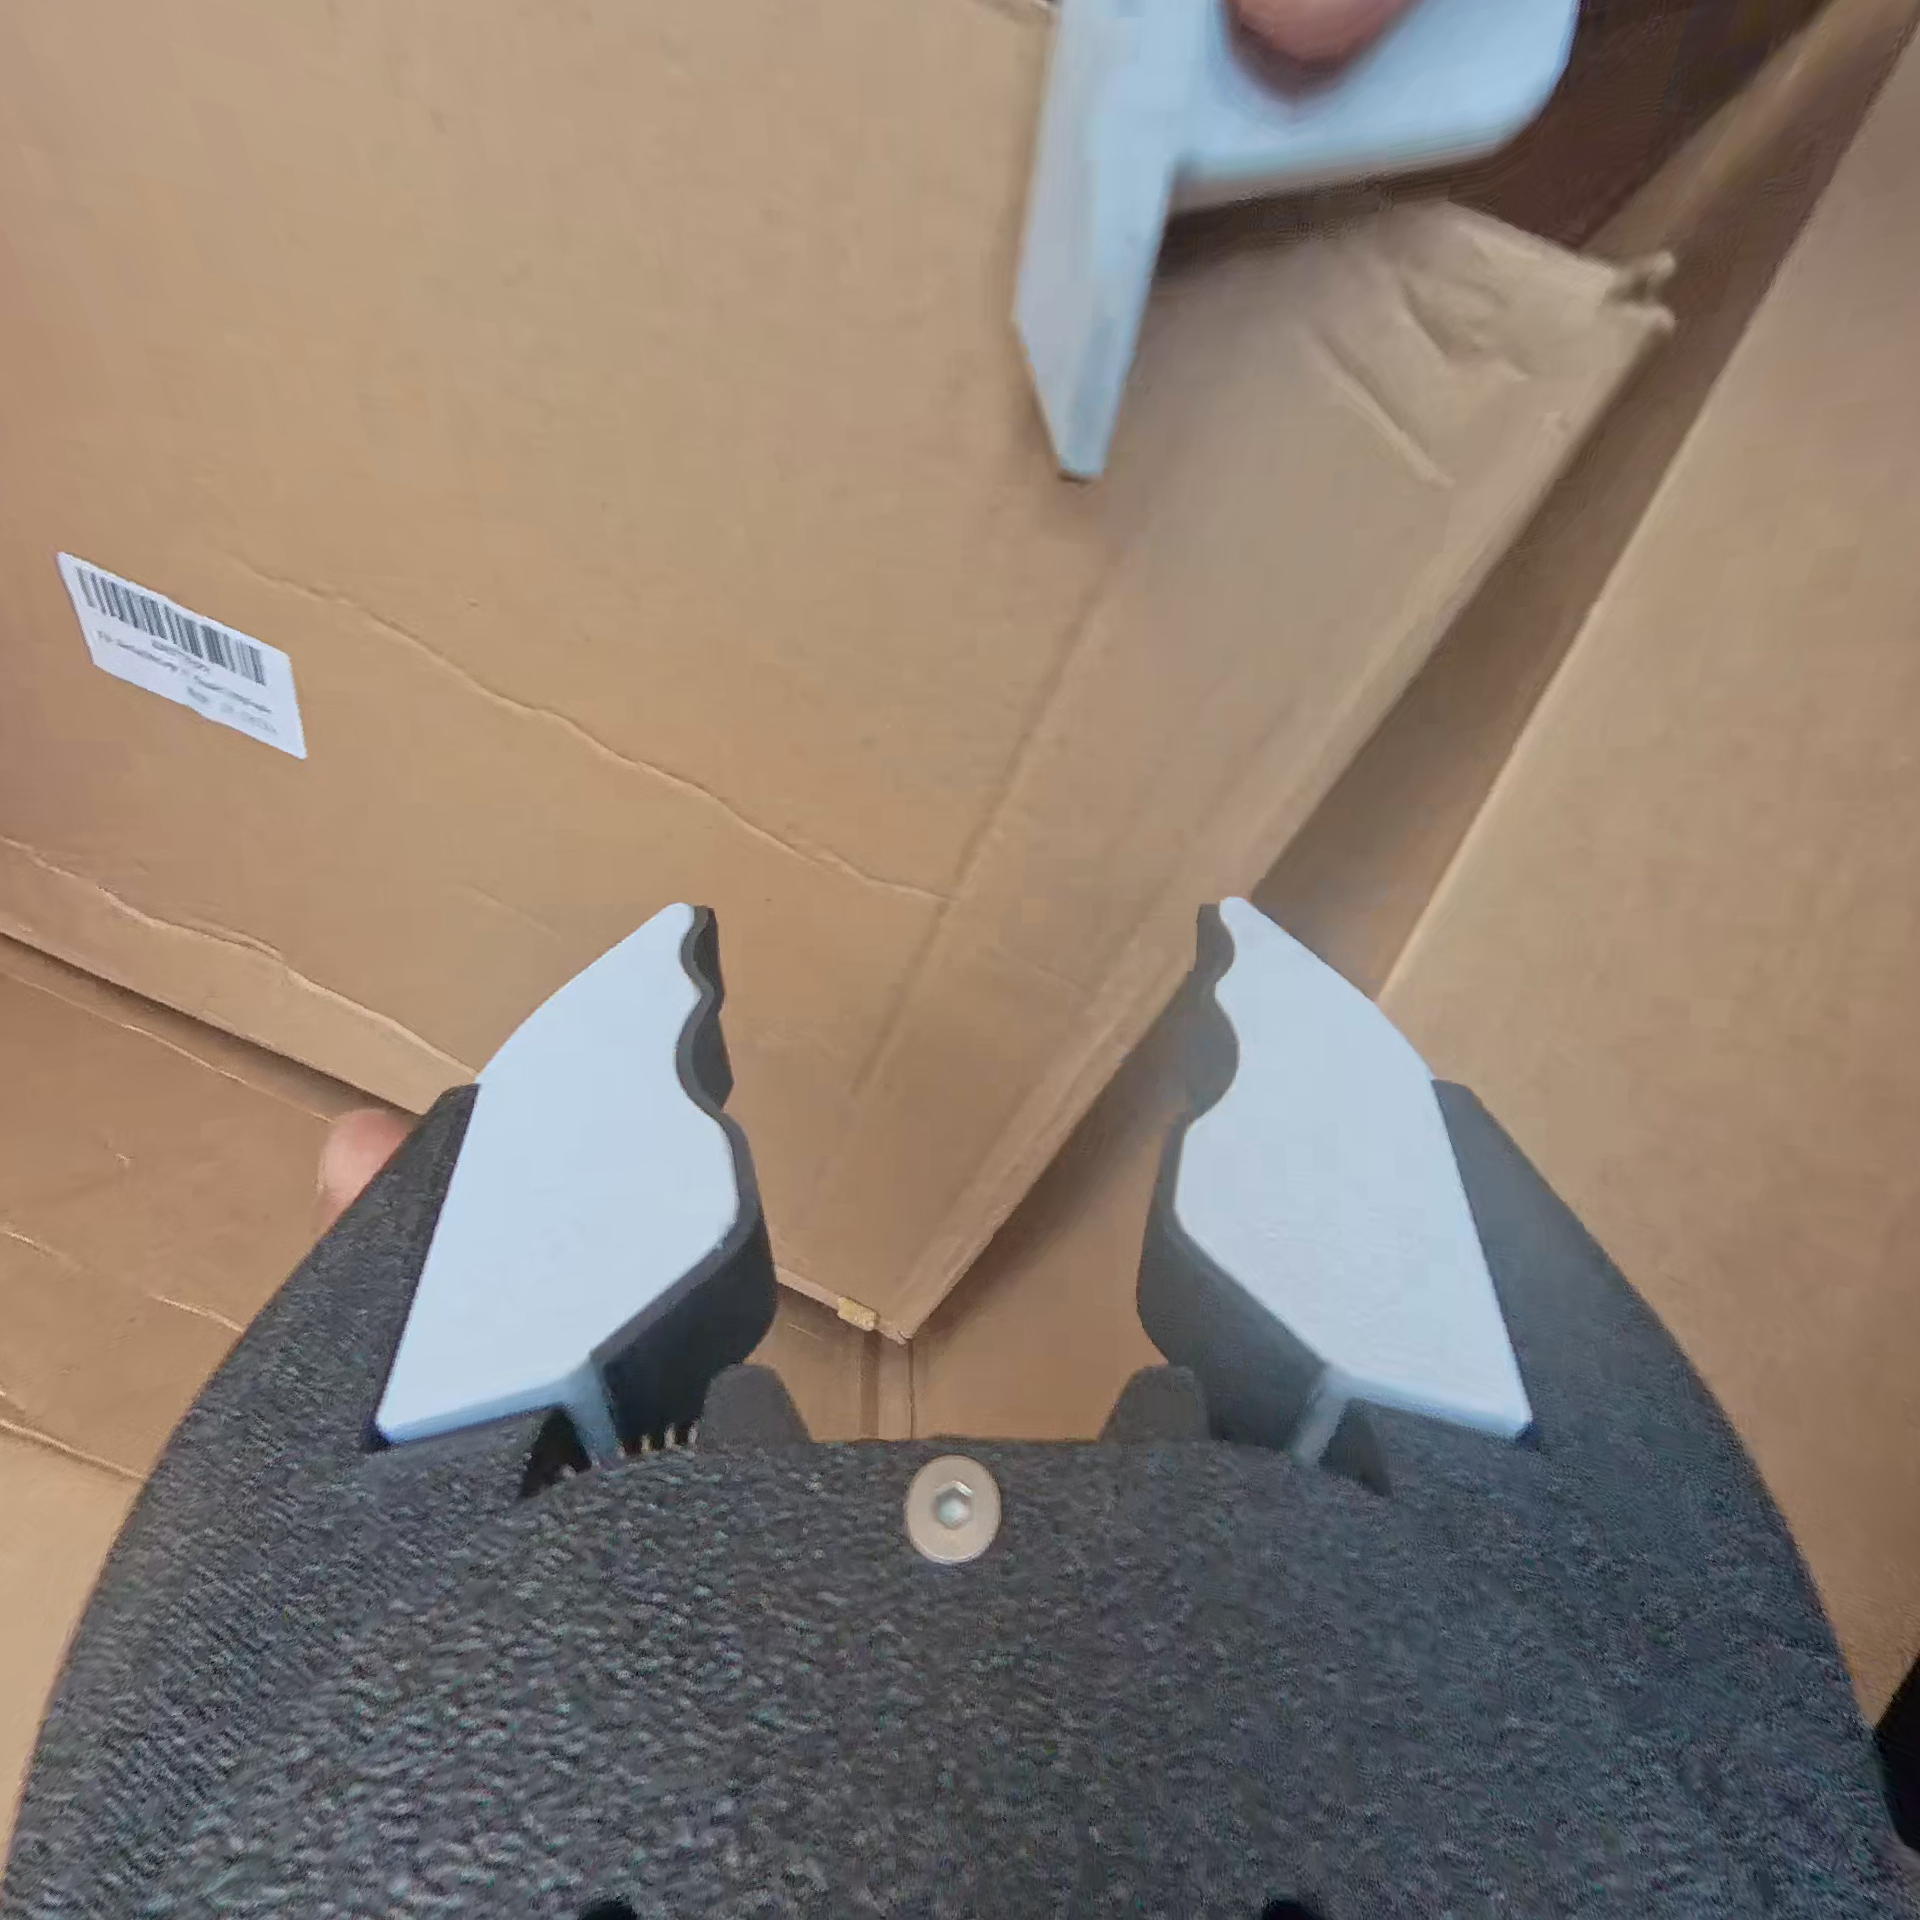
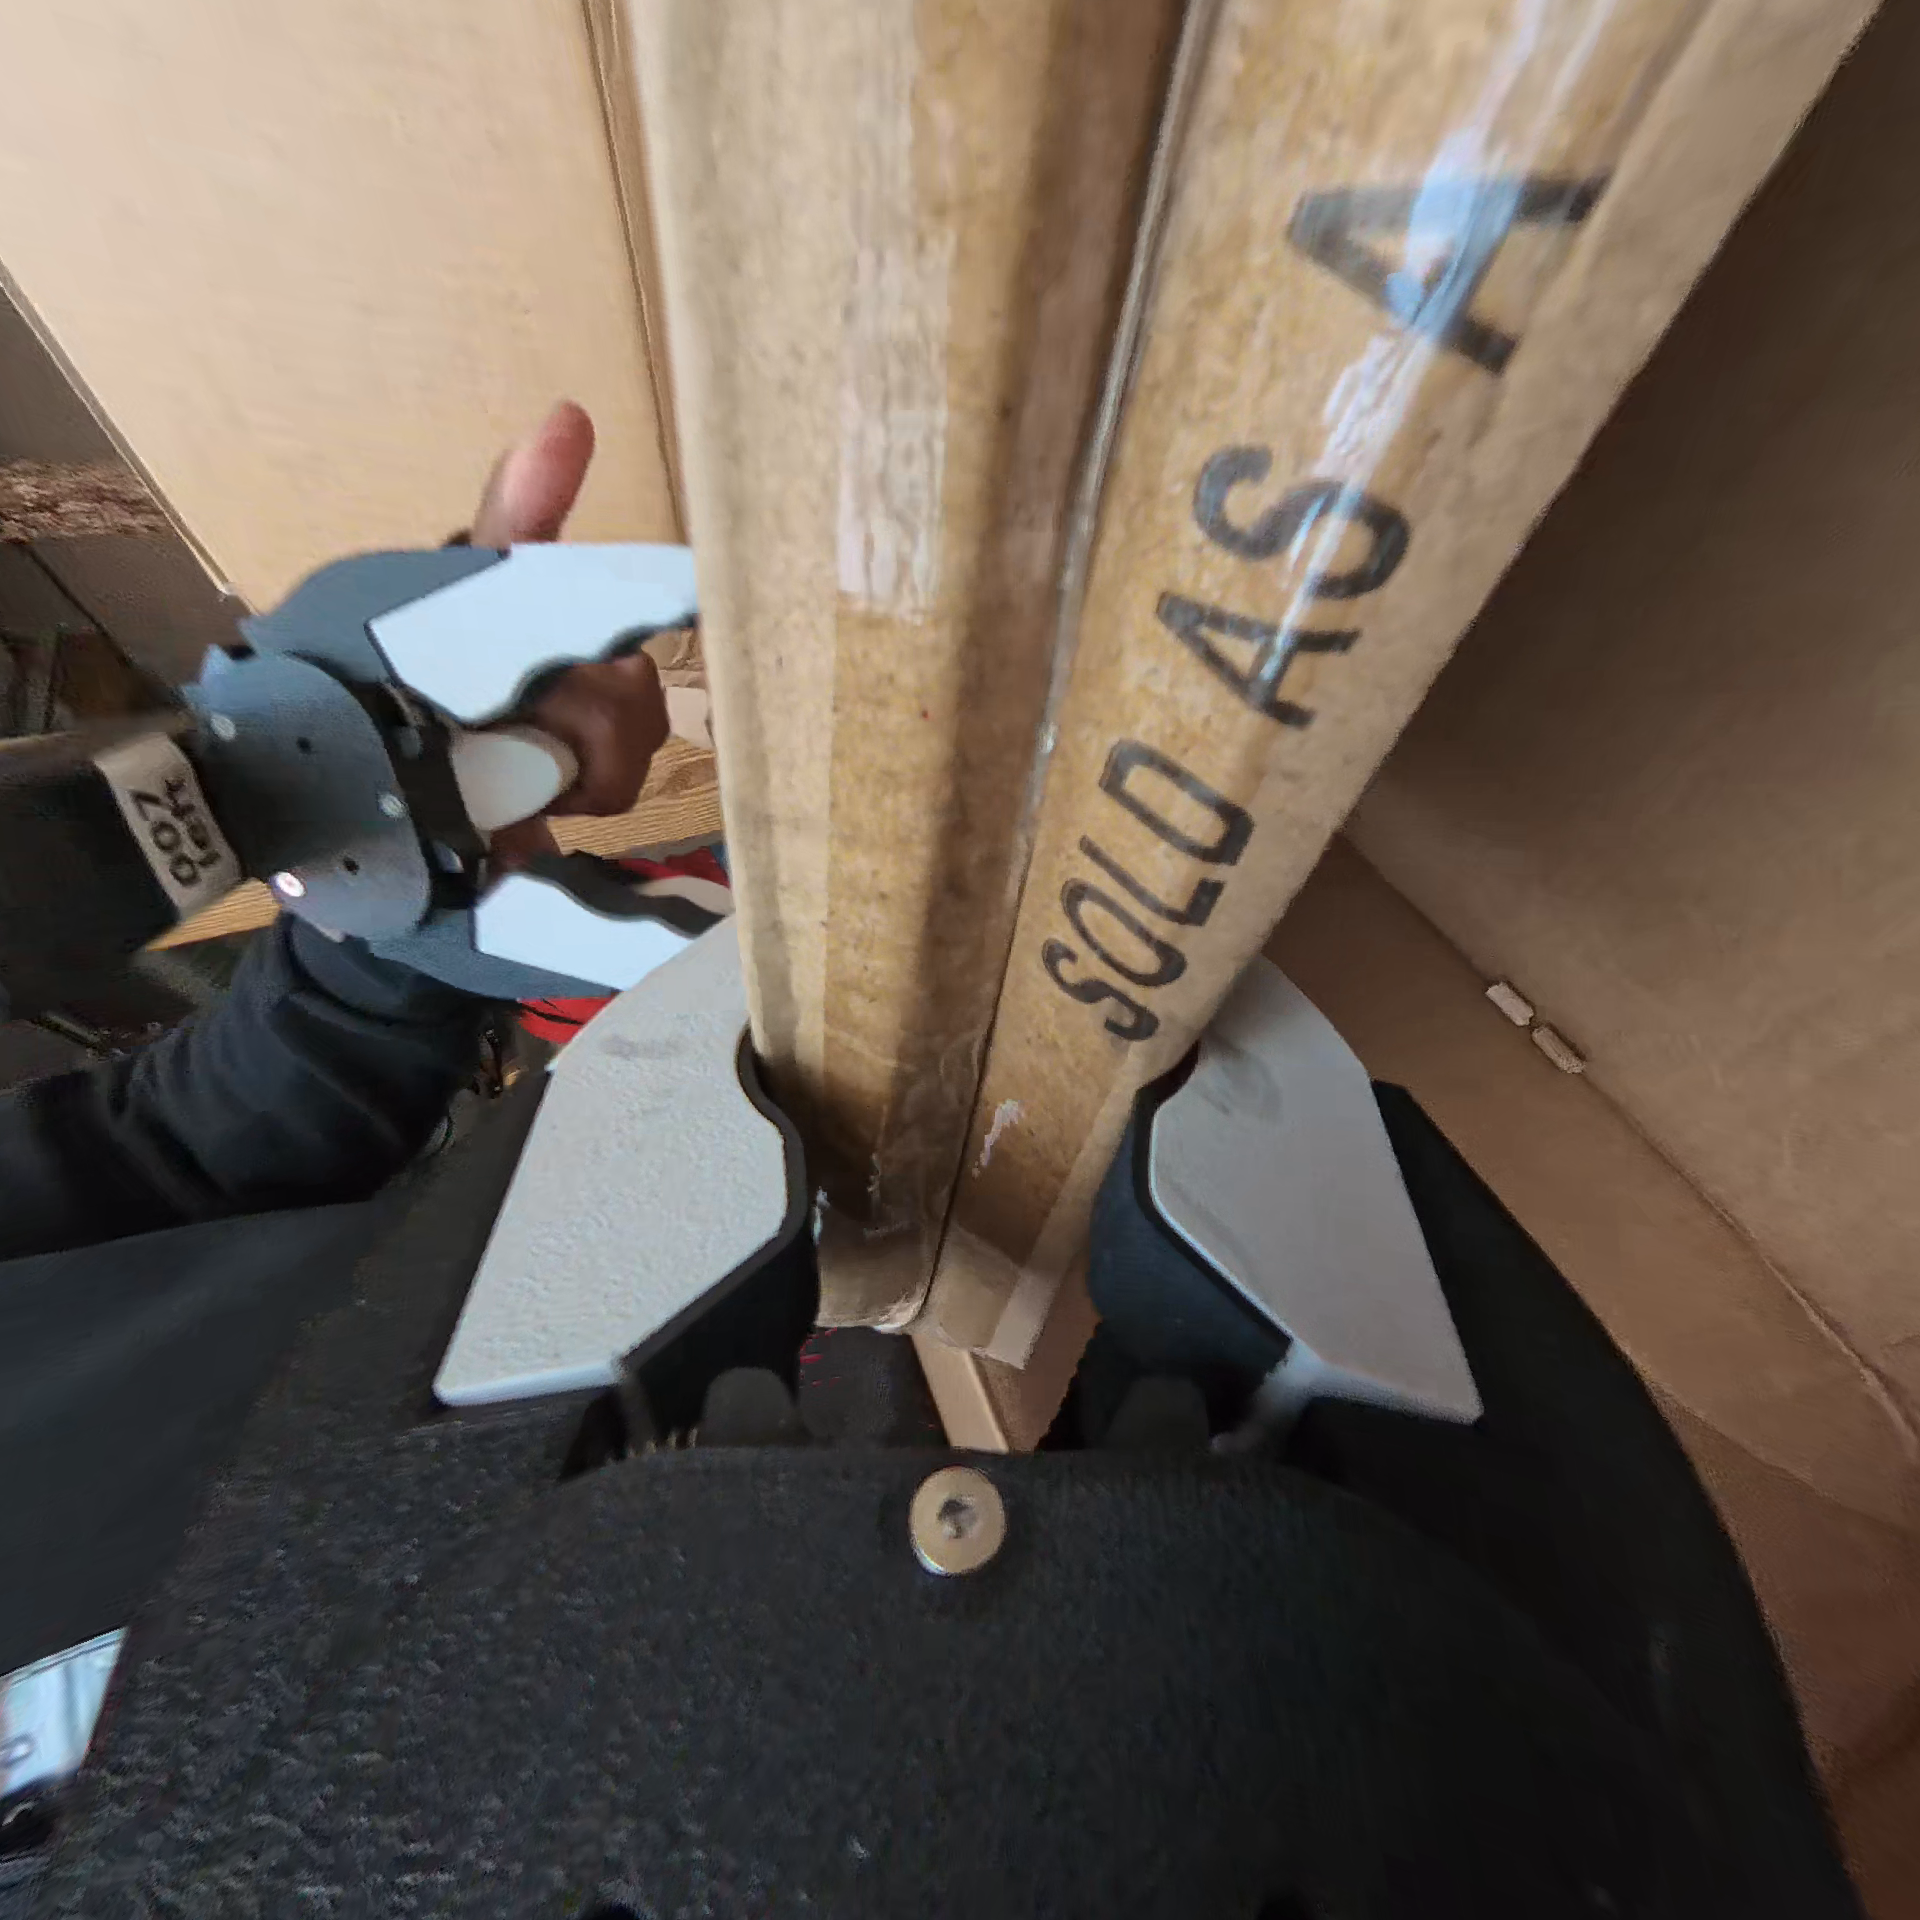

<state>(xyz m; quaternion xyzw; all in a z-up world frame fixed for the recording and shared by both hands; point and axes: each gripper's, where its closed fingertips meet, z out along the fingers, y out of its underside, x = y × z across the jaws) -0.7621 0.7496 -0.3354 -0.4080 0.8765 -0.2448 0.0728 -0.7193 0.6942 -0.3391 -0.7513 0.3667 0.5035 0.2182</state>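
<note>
My right gripper (image 2: 987,1049) is shut on two brown cardboard flaps pressed together. One flap is plain (image 2: 883,727); the other carries black lettering under clear tape (image 2: 1247,644). My left gripper (image 1: 956,935) is open and empty above a large creased cardboard flap (image 1: 623,416), close to a fold. In the right wrist view the left gripper (image 2: 701,758) sits just left of the held flaps, open, with a hand on its grip. A pale finger (image 1: 1091,291) of my right gripper shows at the top of the left wrist view.
A white barcode label (image 1: 182,655) is stuck on the big flap. Cardboard box walls rise on the right (image 1: 1714,831) (image 2: 1662,727) and behind the left gripper (image 2: 312,260). A dark sleeve (image 2: 208,1091) crosses the lower left. A red object (image 2: 665,873) lies below. The left gripper's tips are roughly 8 cm from the right gripper's.
</note>
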